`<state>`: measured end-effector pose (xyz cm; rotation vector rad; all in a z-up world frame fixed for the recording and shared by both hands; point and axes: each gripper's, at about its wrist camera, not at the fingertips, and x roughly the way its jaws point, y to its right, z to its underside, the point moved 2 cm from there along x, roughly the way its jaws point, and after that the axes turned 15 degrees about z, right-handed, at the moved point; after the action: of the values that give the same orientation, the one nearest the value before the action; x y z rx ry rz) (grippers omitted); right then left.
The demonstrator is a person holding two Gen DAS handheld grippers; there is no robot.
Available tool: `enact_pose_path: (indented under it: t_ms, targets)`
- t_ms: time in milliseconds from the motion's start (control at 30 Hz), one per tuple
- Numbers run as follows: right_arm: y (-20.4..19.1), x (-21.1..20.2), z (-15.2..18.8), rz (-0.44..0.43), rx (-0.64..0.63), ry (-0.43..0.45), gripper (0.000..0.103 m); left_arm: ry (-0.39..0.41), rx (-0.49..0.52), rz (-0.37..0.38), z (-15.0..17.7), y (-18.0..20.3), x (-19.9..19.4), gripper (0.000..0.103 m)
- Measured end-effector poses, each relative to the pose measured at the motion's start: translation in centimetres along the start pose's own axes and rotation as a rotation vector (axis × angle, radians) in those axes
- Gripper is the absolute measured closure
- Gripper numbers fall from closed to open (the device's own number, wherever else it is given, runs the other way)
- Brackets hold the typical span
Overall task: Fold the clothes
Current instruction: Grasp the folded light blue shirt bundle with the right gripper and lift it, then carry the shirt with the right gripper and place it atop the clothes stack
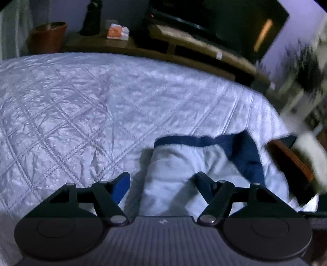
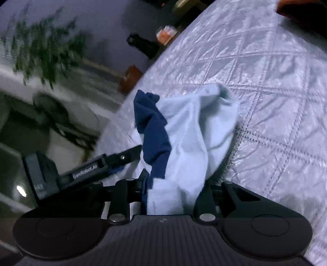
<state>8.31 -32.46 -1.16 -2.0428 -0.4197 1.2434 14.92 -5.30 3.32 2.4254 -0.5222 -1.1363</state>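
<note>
A white garment [image 1: 184, 159] with a navy band and a navy sleeve [image 1: 247, 155] lies bunched near the right edge of the quilted bed [image 1: 81, 102]. My left gripper [image 1: 163, 182] is open and straddles its near end: the right finger rests against the cloth, while the blue-padded left finger [image 1: 122, 184] stands clear of it. In the right wrist view the garment [image 2: 190, 126] rises in a crumpled heap from my right gripper [image 2: 173, 188], which is shut on a thick fold of it. The left gripper's body [image 2: 85, 174] reaches in from the left at the navy part.
The white quilt [image 2: 265, 102] spreads wide to the left and far side. Beyond the bed stand a low wooden bench [image 1: 184, 45] with a dark screen [image 1: 224, 18], an orange-and-white box [image 1: 117, 31] and a terracotta pot [image 1: 48, 36]. A blurred plant [image 2: 40, 47] is past the bed's edge.
</note>
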Motion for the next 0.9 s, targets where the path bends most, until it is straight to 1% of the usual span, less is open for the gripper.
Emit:
enact_pose_path:
  t_ms: [133, 233, 300, 367, 500, 533, 600, 667, 733, 767, 800, 867, 900]
  targets:
    - [1.2, -1.8, 0.1, -0.041, 0.111, 0.073, 0.072, 0.111, -0.068, -0.001, -0.9, -0.1, -2.7, 0.038]
    - [1.2, -4.5, -0.2, -0.043, 0.139, 0.194, 0.072, 0.158, -0.076, -0.009, -1.2, 0.0, -4.3, 0.038]
    - [1.1, -6.7, -1.1, -0.059, 0.168, 0.307, 0.072, 0.169, -0.070, 0.001, -1.2, 0.2, -4.9, 0.038]
    - [0.3, -9.2, -1.7, -0.041, 0.157, 0.457, 0.072, 0.166, -0.059, 0.018, -1.1, 0.6, -5.1, 0.038]
    - [-0.5, -15.1, -3.1, -0.018, 0.123, 0.783, 0.072, 0.147, -0.032, 0.044, -0.7, 1.3, -4.7, 0.038]
    - [-0.5, -16.3, -3.7, -0.001, 0.120, 0.825, 0.072, 0.140, -0.026, 0.050, -0.6, 1.5, -4.5, 0.038]
    - [0.4, -18.3, -5.2, 0.096, 0.165, 0.871, 0.072, 0.126, -0.020, 0.062, -0.3, 2.0, -4.0, 0.038]
    - [2.2, -19.5, -6.3, 0.175, 0.208, 0.913, 0.072, 0.116, -0.013, 0.072, 0.0, 2.5, -3.6, 0.038]
    - [4.4, -20.0, -6.7, 0.273, 0.256, 0.930, 0.072, 0.106, -0.003, 0.080, 0.3, 2.8, -3.2, 0.038]
    - [6.1, -19.9, -6.7, 0.315, 0.290, 0.925, 0.072, 0.101, 0.003, 0.081, 0.4, 3.0, -2.9, 0.038]
    - [8.0, -19.3, -6.8, 0.347, 0.331, 0.894, 0.072, 0.096, 0.007, 0.080, 0.6, 3.1, -2.8, 0.038]
    - [11.9, -17.2, -6.8, 0.414, 0.425, 0.785, 0.071, 0.086, 0.009, 0.079, 0.9, 3.2, -2.6, 0.037]
    - [12.8, -16.6, -6.6, 0.449, 0.419, 0.766, 0.071, 0.081, 0.009, 0.076, 1.0, 3.3, -2.5, 0.036]
